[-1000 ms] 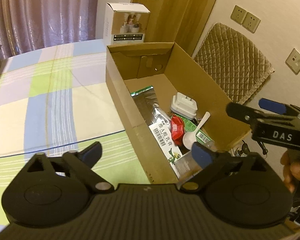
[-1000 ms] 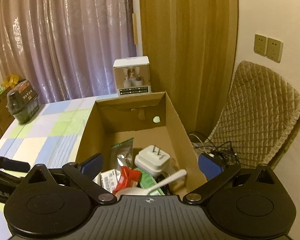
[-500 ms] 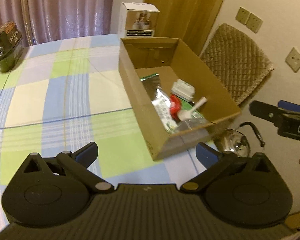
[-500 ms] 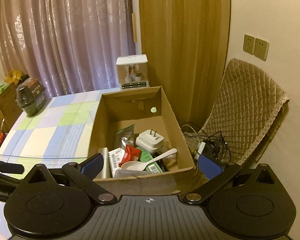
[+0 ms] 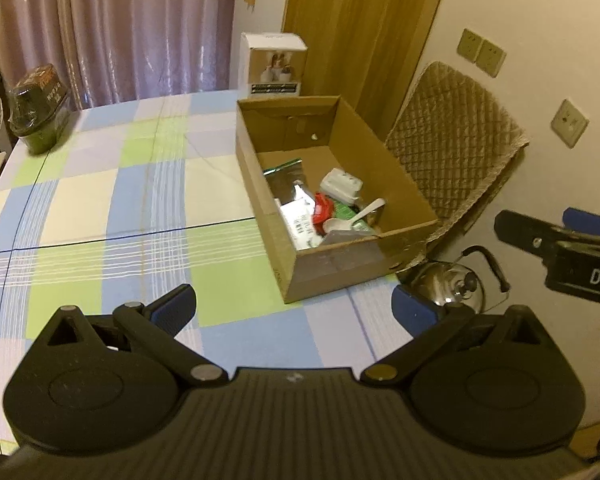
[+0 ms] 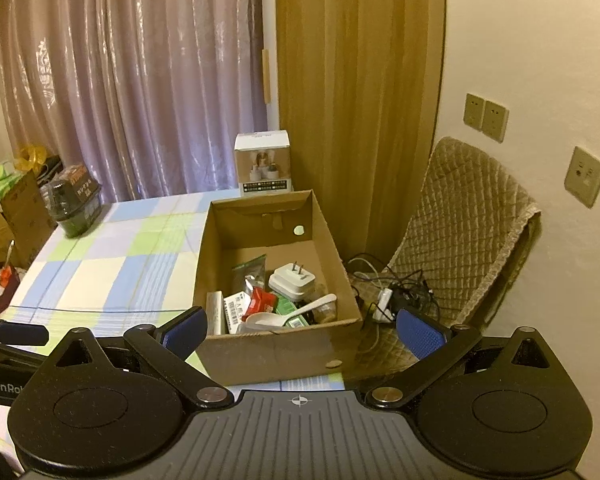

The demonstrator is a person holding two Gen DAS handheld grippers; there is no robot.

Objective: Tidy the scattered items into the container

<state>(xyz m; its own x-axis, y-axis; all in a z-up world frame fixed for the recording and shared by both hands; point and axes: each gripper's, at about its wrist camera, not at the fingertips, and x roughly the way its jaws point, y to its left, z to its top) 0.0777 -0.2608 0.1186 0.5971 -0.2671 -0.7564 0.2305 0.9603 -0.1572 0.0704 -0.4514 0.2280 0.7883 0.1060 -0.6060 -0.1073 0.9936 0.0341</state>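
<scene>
An open cardboard box (image 5: 396,200) (image 6: 336,252) stands at the right edge of the checked tablecloth. Inside lie a white plug adapter (image 5: 340,186) (image 6: 292,280), a white spoon (image 5: 354,220) (image 6: 300,312), a red packet (image 5: 324,206) (image 6: 262,302), a silver pouch (image 5: 286,184) (image 6: 250,272) and labelled packets. My left gripper (image 5: 294,308) hangs open and empty, well back from the box over the near part of the table. My right gripper (image 6: 302,330) is open and empty too, in front of the box's near wall.
A white carton (image 5: 274,66) (image 6: 264,168) stands behind the box. A dark green wrapped jar (image 5: 40,114) (image 6: 74,202) sits at the table's far left. A metal kettle (image 5: 456,284), a quilted chair (image 6: 460,232) and cables (image 6: 396,296) are to the right, off the table.
Both grippers have pulled back and upward from the box, which now looks smaller and farther away. Nothing in the box has shifted.
</scene>
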